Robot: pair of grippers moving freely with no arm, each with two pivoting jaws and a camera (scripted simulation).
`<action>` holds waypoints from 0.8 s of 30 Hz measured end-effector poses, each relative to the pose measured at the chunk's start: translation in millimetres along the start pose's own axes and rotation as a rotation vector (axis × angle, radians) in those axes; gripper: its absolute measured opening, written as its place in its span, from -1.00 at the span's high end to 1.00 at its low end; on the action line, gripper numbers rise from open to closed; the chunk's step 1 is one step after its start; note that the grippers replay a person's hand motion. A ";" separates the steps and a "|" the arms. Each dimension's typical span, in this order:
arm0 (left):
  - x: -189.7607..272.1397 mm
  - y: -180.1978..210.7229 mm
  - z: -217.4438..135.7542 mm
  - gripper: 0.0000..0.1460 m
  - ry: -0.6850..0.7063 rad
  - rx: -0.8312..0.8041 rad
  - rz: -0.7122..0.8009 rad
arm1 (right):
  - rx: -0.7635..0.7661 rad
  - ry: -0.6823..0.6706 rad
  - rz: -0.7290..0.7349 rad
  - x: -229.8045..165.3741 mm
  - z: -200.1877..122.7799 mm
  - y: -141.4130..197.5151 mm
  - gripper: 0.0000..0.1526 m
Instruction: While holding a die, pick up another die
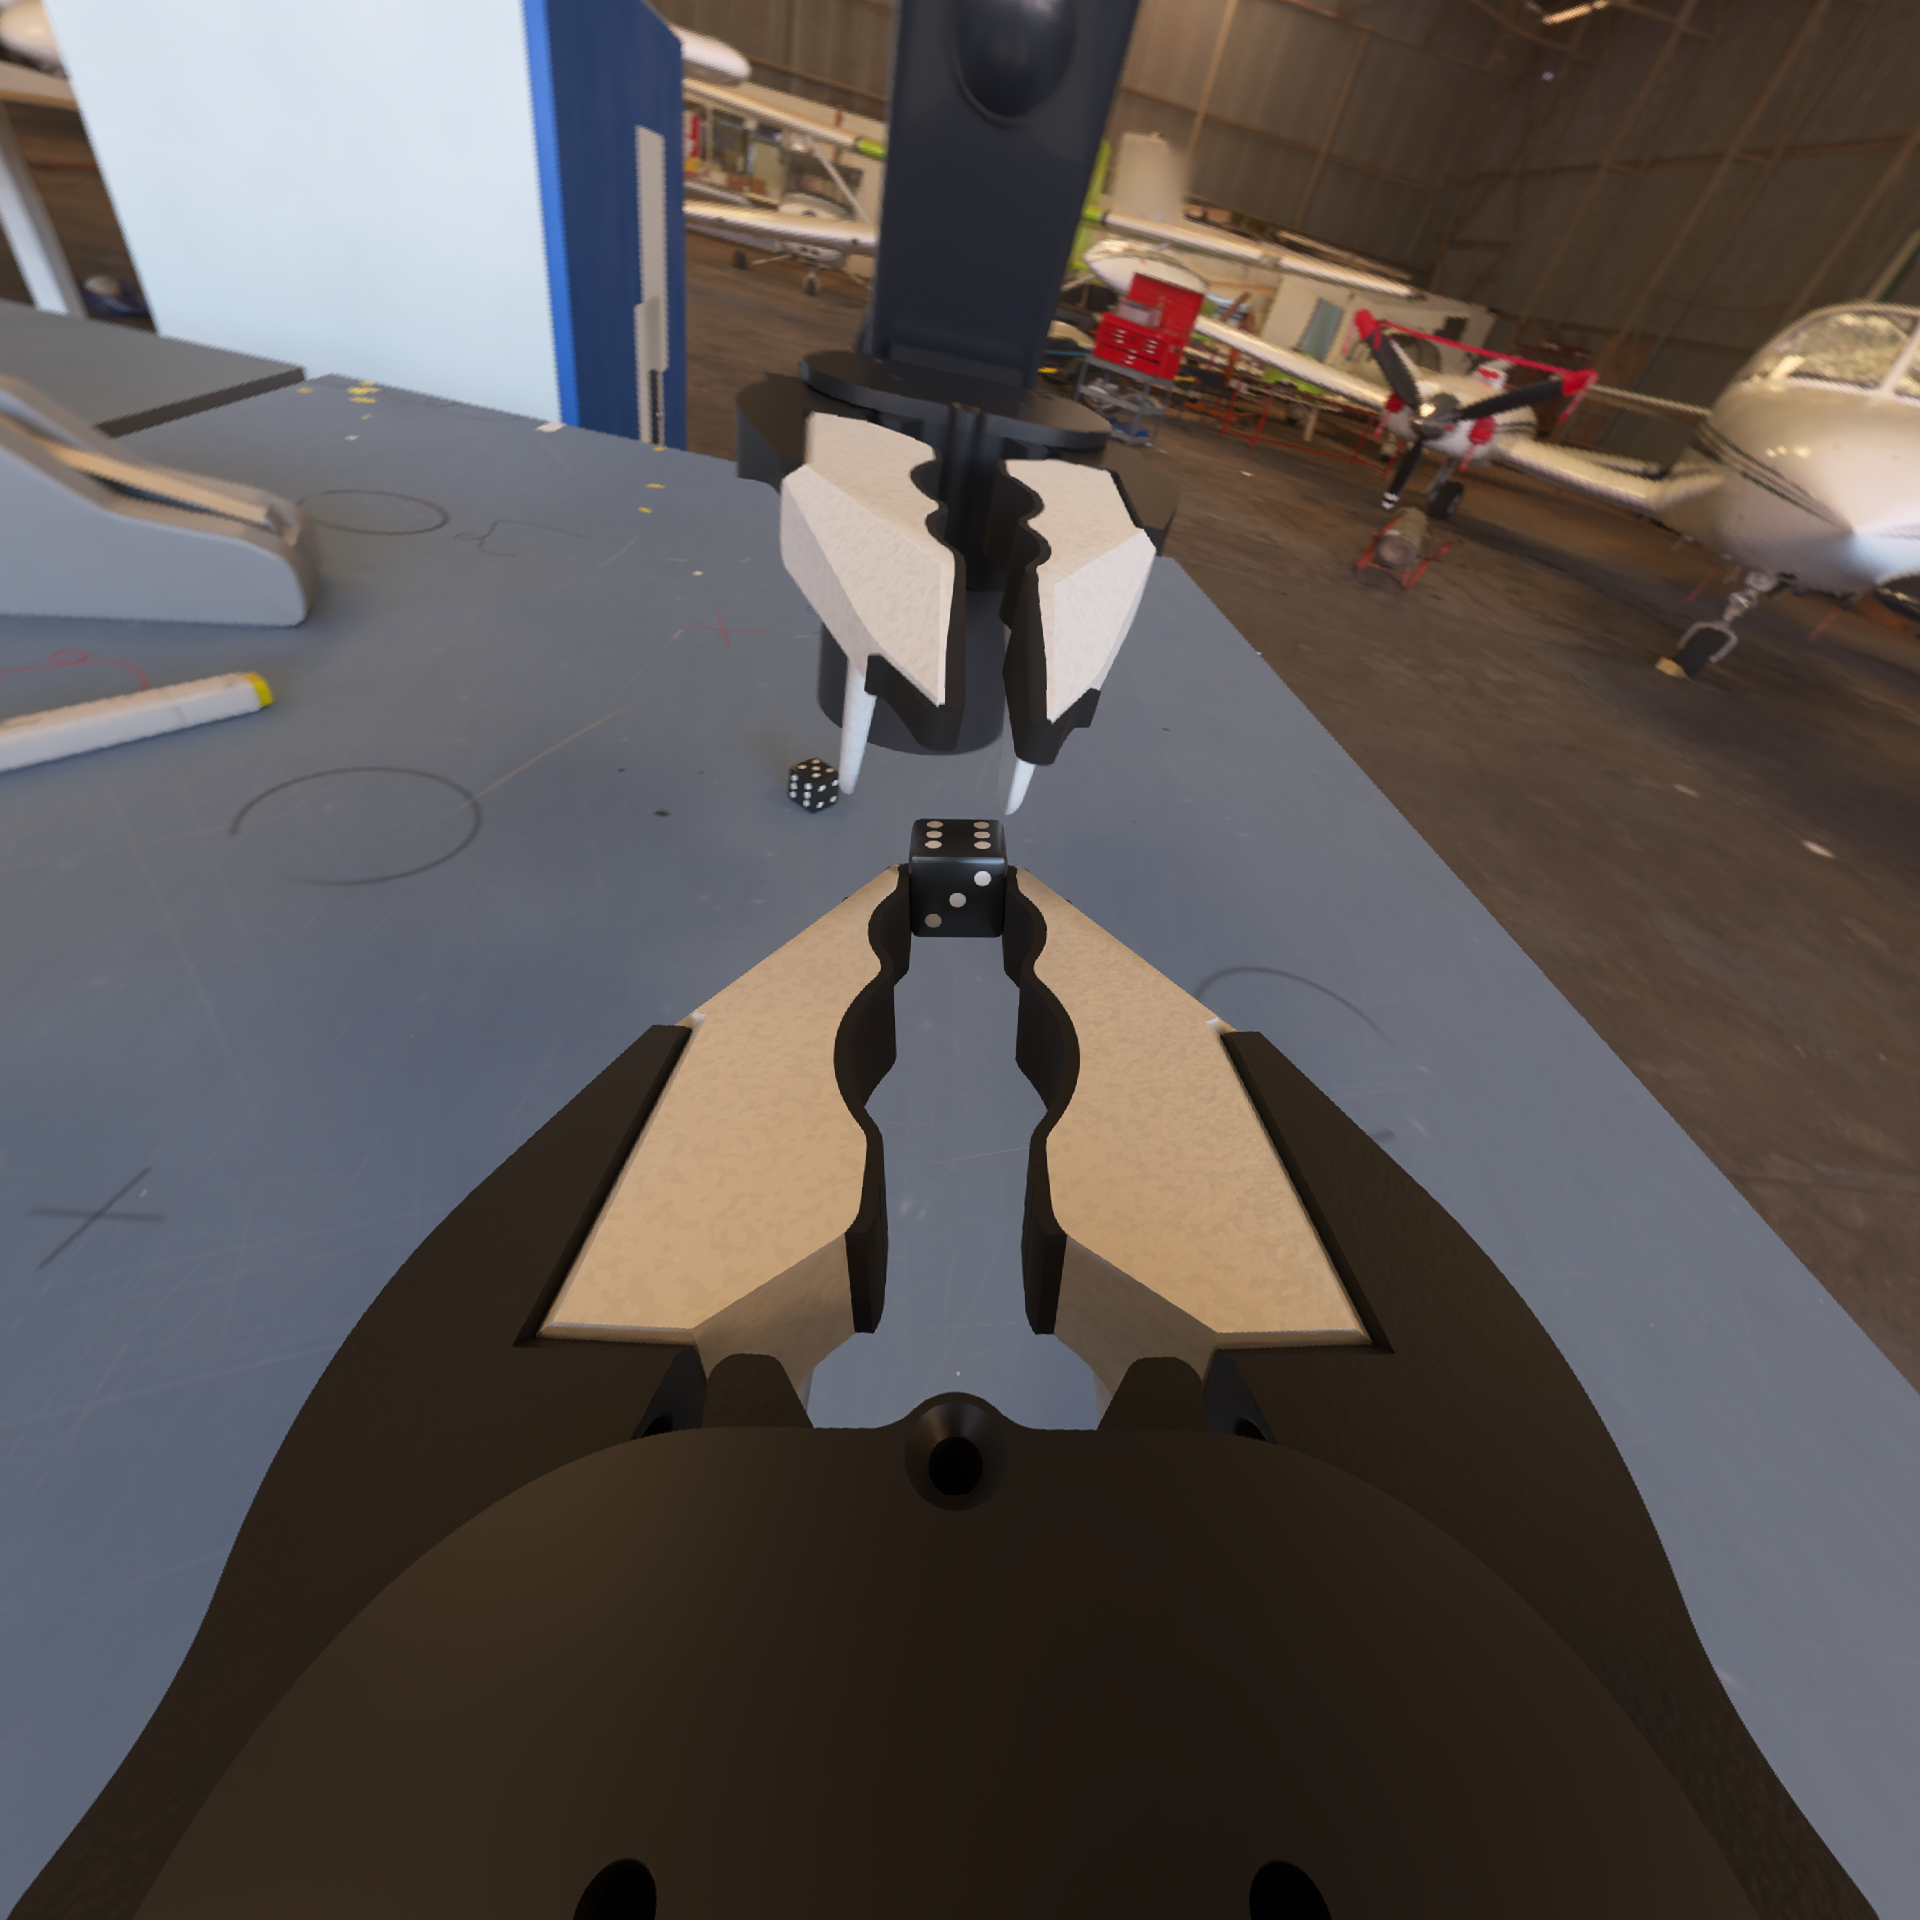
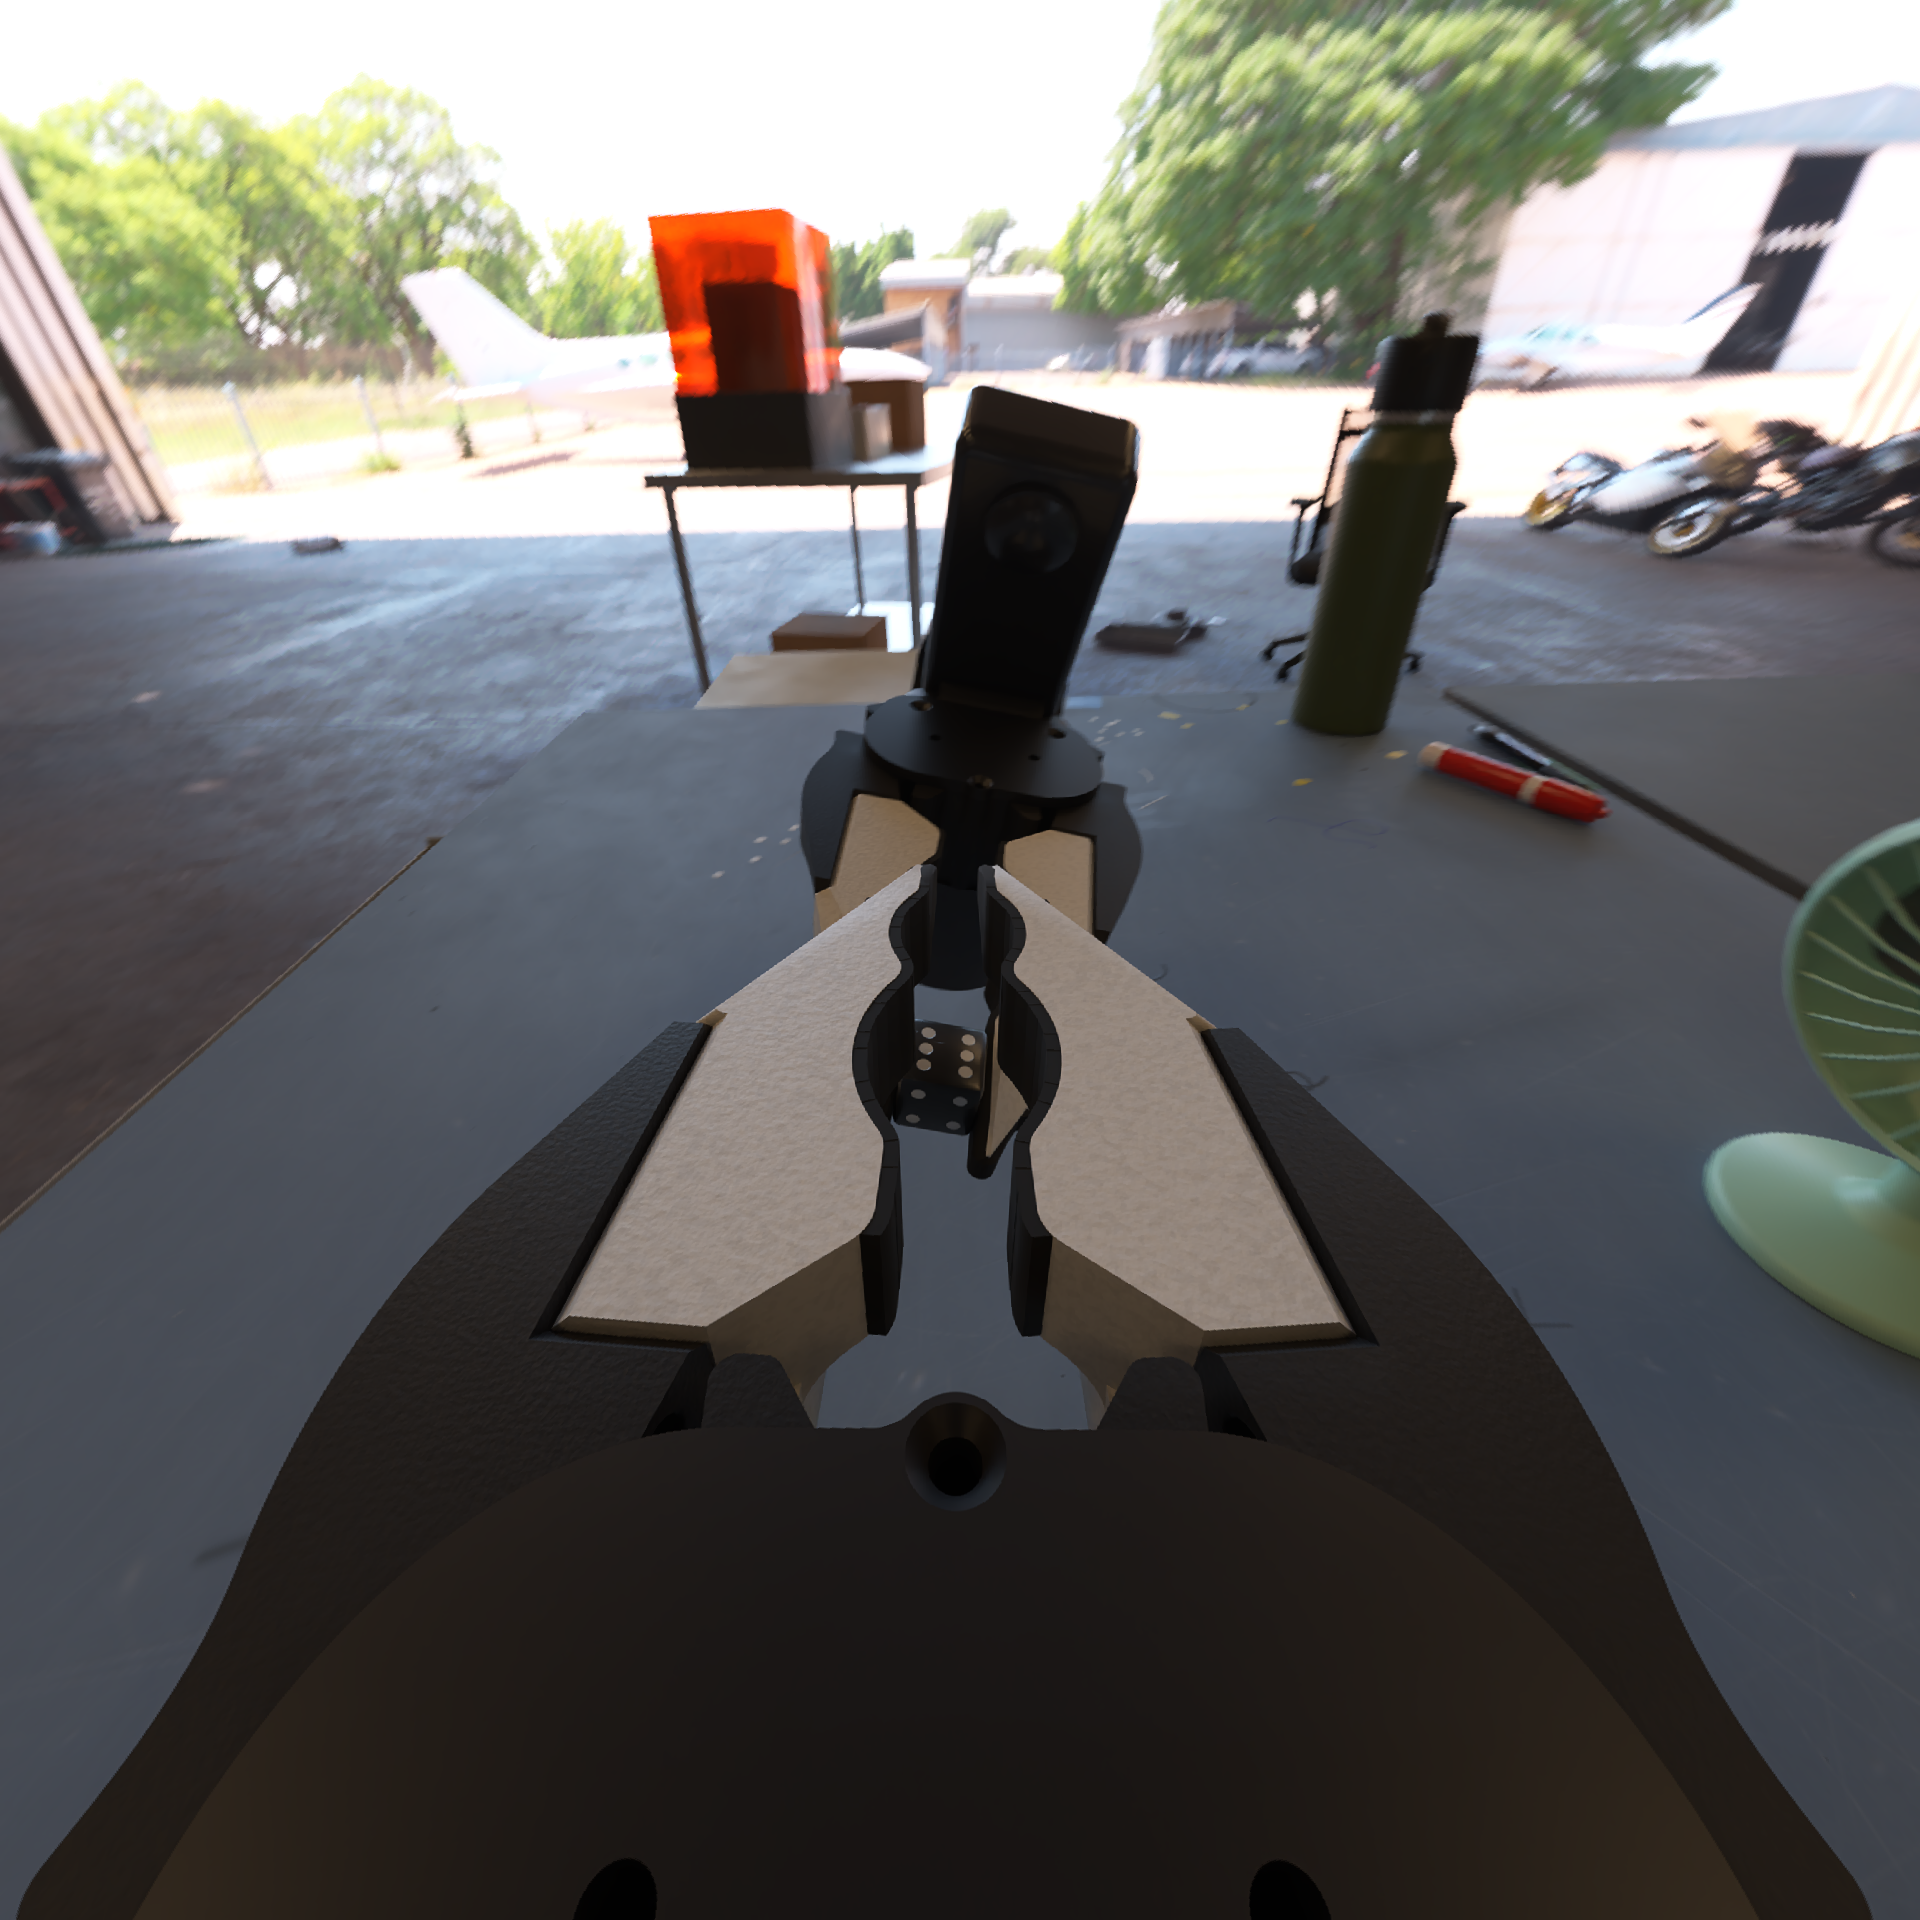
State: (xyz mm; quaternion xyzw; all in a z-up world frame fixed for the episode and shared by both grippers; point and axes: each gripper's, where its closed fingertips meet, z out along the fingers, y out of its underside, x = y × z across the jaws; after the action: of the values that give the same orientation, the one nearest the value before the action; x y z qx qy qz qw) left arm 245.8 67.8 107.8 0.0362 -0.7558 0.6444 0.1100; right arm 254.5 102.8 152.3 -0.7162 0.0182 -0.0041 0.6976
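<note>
Dice first, from the left wrist view: the left gripper (image 1: 957, 883) pinches a black die (image 1: 957, 879) at its fingertips; a second die (image 1: 812, 783) sits on the grey table (image 1: 416, 1039) beside the right gripper (image 1: 932, 784), fingers parted, empty.

Right wrist view: right gripper (image 2: 957, 883) tips nearly together, gripping nothing; the held die (image 2: 940, 1081) shows beyond; I'd judge the dice light, hard, slick, best pinched on opposite flat faces.

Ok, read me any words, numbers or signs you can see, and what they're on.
No readable text anywhere.
The held die and the loose die carry only white pips.
The table has pen circles and crosses, no letters.
</note>
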 end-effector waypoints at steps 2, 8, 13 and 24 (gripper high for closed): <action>-8.2 1.3 -1.6 0.78 -0.037 -0.002 -0.027 | 0.069 0.048 0.003 8.2 -3.9 0.1 0.90; -29.0 2.1 -10.3 0.78 -0.092 0.023 -0.094 | 0.307 0.124 0.049 29.2 -29.4 -12.3 0.81; -34.4 -4.0 -16.8 0.78 -0.100 0.068 -0.098 | 0.371 0.140 0.077 35.9 -42.9 -14.0 0.80; -34.7 -13.1 -25.8 0.78 -0.118 0.110 -0.064 | -0.224 0.508 0.045 40.3 -133.5 11.0 0.73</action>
State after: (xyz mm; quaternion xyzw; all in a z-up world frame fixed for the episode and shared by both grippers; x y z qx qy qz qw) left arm 285.3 87.9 116.8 0.1046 -0.7229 0.6779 0.0837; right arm 290.4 -32.1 144.1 -0.7642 0.2089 -0.1660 0.5872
